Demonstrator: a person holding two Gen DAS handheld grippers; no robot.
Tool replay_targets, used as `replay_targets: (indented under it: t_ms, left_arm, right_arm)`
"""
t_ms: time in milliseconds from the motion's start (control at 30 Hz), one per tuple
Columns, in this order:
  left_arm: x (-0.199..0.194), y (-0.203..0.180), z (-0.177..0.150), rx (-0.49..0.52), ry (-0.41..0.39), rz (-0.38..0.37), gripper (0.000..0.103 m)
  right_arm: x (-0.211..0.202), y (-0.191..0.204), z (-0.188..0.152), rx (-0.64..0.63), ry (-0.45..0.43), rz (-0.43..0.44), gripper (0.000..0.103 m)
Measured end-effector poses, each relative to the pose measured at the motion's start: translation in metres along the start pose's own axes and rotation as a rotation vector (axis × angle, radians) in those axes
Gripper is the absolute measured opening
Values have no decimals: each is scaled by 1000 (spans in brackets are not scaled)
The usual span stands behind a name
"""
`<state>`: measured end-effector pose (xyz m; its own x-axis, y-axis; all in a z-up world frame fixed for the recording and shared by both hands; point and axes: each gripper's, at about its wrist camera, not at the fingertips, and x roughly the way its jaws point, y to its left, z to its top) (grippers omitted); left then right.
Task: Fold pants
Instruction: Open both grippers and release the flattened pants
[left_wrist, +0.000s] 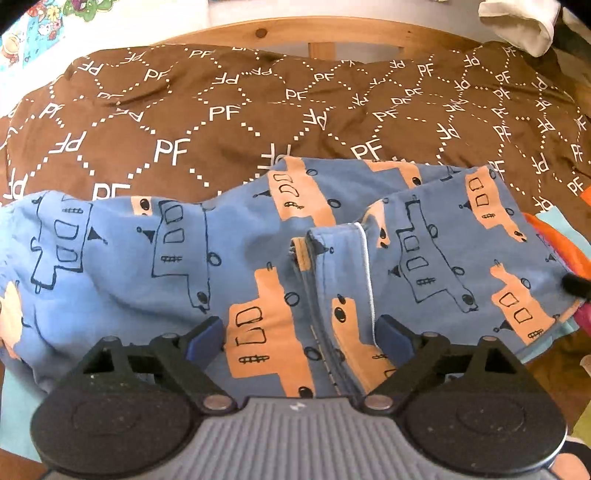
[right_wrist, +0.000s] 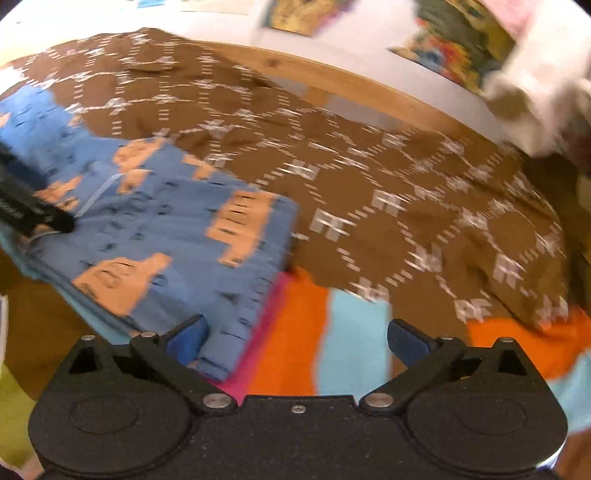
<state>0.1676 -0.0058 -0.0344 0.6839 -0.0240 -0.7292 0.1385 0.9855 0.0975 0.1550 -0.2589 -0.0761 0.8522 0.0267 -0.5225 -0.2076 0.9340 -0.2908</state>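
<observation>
We have the pants (left_wrist: 295, 266) folded on the brown quilt (left_wrist: 221, 110), near its front edge, partly over a striped cloth (right_wrist: 317, 332). Both the left gripper (left_wrist: 299, 336) and the right gripper (right_wrist: 295, 339) stand wide, holding nothing. A finger catching the loose top layer could drag the fold open.
</observation>
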Motion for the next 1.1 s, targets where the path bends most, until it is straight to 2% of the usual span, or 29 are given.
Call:
replay_targets:
  t_ms: [100,133,233,367,433,467,533,700,800,833,1000,1100]
  left_arm:
    - [-7,2,6,-11,15,4,93]
    - [-12,5,9,-36,7,0,94]
    - [-17,14,21,-81,-84,-49,101]
    - [8,8,46,-61,-107,16,101]
    - [29,3,54,-33,-62,104,98]
    - [37,5,55,-43,-34,119,99]
    - [39,12,54,-102,-32,95,101]
    - [37,22,45,-81,-35,86,102]
    - [33,26,45,-104,-17,89,101]
    - [29,25,45,-113,-4,85,102]
    - [5,16,36,-126,26,52,103]
    - [-4,7,24,-160,66,27,103]
  right_arm:
    - [1,-8,-3,-23,26,-124,102]
    - [-1,-10,-1,-31,3,-157,101]
    - [-2,-12,18,0,-117,-86,102]
    - [24,11,50,-88,-260,53,102]
    - [50,21,58,-160,-231,77,102]
    - [66,23,60,-188,-203,63,101]
    - [86,14,60,-180,-161,32,101]
    - [97,-34,56,-22,-80,31,102]
    - [82,-38,56,-33,-68,-79,101]
    - [72,-36,54,-50,-68,-85,101]
    - [17,-19,51,-23,-59,62,102]
    - [-4,0,42,-66,-32,90,102]
